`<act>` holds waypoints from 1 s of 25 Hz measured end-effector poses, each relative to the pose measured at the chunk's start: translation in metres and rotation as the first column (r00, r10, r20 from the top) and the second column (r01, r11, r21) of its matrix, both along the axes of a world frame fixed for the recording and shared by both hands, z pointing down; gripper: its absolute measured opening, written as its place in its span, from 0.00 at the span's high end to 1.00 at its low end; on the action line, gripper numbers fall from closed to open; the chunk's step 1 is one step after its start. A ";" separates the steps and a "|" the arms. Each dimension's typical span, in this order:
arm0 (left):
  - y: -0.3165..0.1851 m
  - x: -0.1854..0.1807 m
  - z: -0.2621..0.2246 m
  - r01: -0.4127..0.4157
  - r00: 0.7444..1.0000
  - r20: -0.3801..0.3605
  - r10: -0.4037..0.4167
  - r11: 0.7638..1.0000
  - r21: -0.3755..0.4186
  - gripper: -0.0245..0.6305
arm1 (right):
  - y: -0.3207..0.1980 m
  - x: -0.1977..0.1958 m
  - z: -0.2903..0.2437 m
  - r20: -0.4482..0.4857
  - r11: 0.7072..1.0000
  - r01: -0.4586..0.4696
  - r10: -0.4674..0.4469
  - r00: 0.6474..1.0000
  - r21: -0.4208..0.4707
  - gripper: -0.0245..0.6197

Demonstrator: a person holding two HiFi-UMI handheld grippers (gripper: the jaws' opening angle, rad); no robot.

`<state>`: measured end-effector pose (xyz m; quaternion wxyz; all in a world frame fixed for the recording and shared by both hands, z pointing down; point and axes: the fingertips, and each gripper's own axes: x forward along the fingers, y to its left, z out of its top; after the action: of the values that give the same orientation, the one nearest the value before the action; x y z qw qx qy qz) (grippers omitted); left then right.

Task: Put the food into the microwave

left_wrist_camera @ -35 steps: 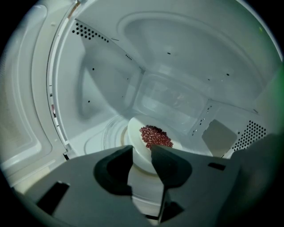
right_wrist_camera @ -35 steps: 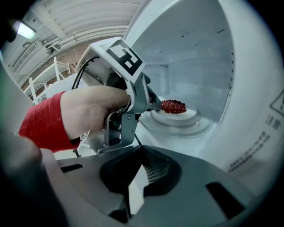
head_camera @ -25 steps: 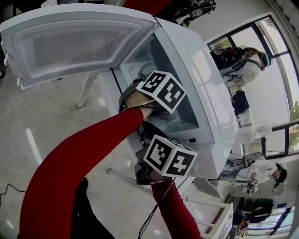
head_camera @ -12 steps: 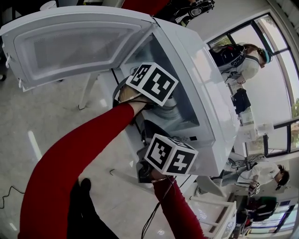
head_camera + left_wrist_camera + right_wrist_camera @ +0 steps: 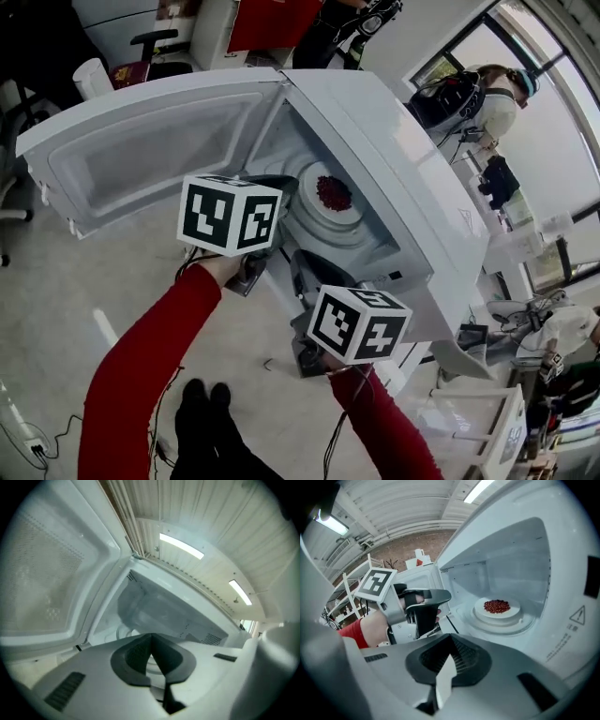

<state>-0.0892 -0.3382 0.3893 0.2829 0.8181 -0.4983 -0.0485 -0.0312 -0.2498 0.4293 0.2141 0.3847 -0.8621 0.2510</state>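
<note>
— Reading your frames: the red food (image 5: 497, 605) sits on its white plate (image 5: 511, 613), and the plate is on the turntable (image 5: 527, 626) inside the microwave (image 5: 403, 159). The door (image 5: 141, 159) stands wide open.

— So placing's done? And my grippers?

— Looks done to me. Your left gripper (image 5: 151, 645) has just closed: jaws fully together, nothing between them. It hangs outside the cavity, in front of the opening. Your right gripper (image 5: 450, 649) is lower and also outside. Its jaws are together or all but, with a pale sliver at the seam and nothing gripped.

— Risks?

— The door, mainly. If you swing it shut, your left gripper looks to be in its path, so you'd get a pinch or a knock on the marker cube (image 5: 230, 214). If you push with closed jaws on smooth plastic, the tips can skate off. Slam it and the plate may shift, and the small loose pieces could roll off. Don't reach back in either: your sleeve (image 5: 141, 375) could drag the plate.
</note>
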 end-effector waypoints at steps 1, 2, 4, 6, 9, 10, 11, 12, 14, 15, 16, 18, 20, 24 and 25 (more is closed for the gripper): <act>0.008 -0.002 -0.004 -0.013 0.999 -0.032 0.014 1.000 0.009 0.95 | 0.003 -0.003 -0.003 0.019 1.000 0.000 0.000 1.000 0.001 0.94; 0.017 -0.005 -0.007 -0.025 0.998 -0.058 0.026 1.000 0.012 0.95 | 0.006 -0.005 -0.007 0.038 1.000 -0.001 0.001 0.999 0.002 0.94; 0.034 -0.007 -0.013 -0.044 0.995 -0.092 0.045 0.999 0.016 0.95 | 0.013 -0.007 -0.015 0.071 1.000 -0.001 0.001 0.997 0.004 0.94; 0.051 -0.008 -0.019 -0.060 0.992 -0.108 0.062 0.998 0.025 0.95 | 0.020 -0.008 -0.024 0.101 1.000 0.002 -0.003 0.995 0.011 0.94; 0.075 -0.010 -0.028 -0.071 0.992 -0.102 0.075 0.997 0.041 0.95 | 0.032 -0.008 -0.036 0.139 1.000 0.002 -0.006 0.990 0.029 0.94; 0.083 -0.011 -0.031 -0.068 0.993 -0.091 0.072 0.997 0.046 0.95 | 0.036 -0.007 -0.040 0.146 0.999 0.002 -0.008 0.989 0.038 0.94; 0.090 -0.011 -0.033 -0.062 0.995 -0.073 0.066 0.997 0.052 0.95 | 0.040 -0.006 -0.044 0.150 0.999 0.002 -0.009 0.989 0.049 0.94; 0.099 -0.011 -0.036 -0.057 0.997 -0.052 0.060 0.997 0.058 0.95 | 0.044 -0.004 -0.048 0.154 0.998 0.000 -0.010 0.988 0.061 0.94; 0.115 -0.009 -0.041 -0.055 0.998 -0.014 0.056 0.996 0.068 0.95 | 0.053 0.001 -0.057 0.167 0.997 -0.006 -0.008 0.986 0.081 0.94; 0.124 -0.009 -0.043 -0.054 0.999 -0.002 0.054 0.996 0.071 0.95 | 0.059 0.003 -0.061 0.175 0.996 -0.007 -0.009 0.985 0.089 0.94; 0.134 -0.008 -0.045 -0.052 0.999 0.006 0.052 0.996 0.072 0.95 | 0.066 0.006 -0.066 0.183 0.995 -0.006 -0.012 0.983 0.097 0.94; 0.156 -0.006 -0.050 -0.049 0.999 0.026 0.047 0.996 0.076 0.95 | 0.083 0.013 -0.075 0.200 0.994 0.000 -0.023 0.980 0.112 0.94; 0.178 -0.005 -0.055 -0.038 0.998 0.060 0.033 0.996 0.084 0.95 | 0.100 0.022 -0.085 0.228 0.992 0.003 -0.032 0.973 0.129 0.94; 0.221 -0.001 -0.061 -0.013 0.995 0.095 0.005 0.997 0.081 0.95 | 0.133 0.041 -0.096 0.292 0.990 -0.011 -0.030 0.956 0.138 0.94; 0.229 0.001 -0.064 -0.012 0.995 0.098 0.004 0.997 0.080 0.95 | 0.140 0.046 -0.098 0.306 0.990 -0.020 -0.023 0.952 0.137 0.94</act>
<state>-0.0887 -0.1096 0.3258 0.2250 0.8322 -0.5060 -0.0273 0.0145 -0.1094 0.3316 0.0505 0.3544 -0.9004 0.2472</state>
